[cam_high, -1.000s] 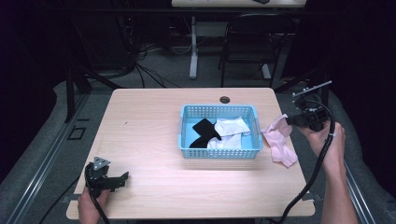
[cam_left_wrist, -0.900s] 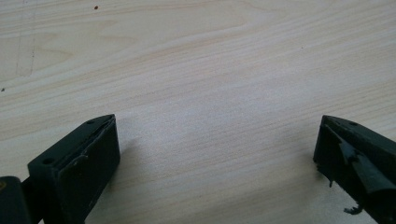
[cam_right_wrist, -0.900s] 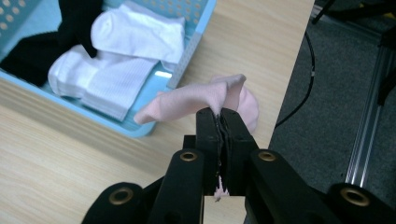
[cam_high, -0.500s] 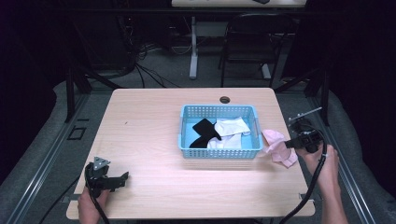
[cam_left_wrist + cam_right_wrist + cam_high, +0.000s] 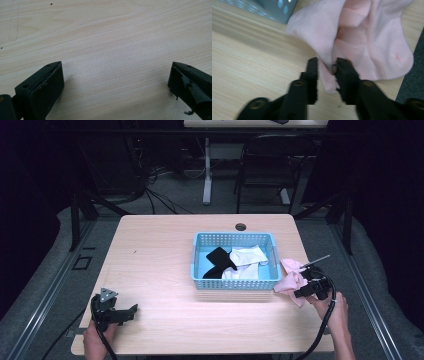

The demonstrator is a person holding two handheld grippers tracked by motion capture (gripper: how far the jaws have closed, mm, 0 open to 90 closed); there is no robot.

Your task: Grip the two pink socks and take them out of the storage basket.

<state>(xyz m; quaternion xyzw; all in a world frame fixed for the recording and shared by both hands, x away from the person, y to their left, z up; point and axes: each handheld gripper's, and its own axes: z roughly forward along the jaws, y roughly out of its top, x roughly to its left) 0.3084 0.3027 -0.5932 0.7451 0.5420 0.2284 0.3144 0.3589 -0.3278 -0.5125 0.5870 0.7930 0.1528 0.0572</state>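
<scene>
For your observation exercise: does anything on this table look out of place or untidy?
Yes. A crumpled pink cloth lies outside the blue basket, at the table's right edge, while the black and white pieces sit inside. The right tongs, just opening, still straddle a fold of it.

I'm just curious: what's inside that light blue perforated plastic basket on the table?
Inside the light blue perforated plastic basket lie a black cloth piece and white cloth pieces. Whatever lies beneath them is covered.

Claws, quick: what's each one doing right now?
Left claw: open, nothing between its jaws.
Right claw: jaws just opening, a fold of the pink cloth between them, apparently no longer pinched.
</scene>
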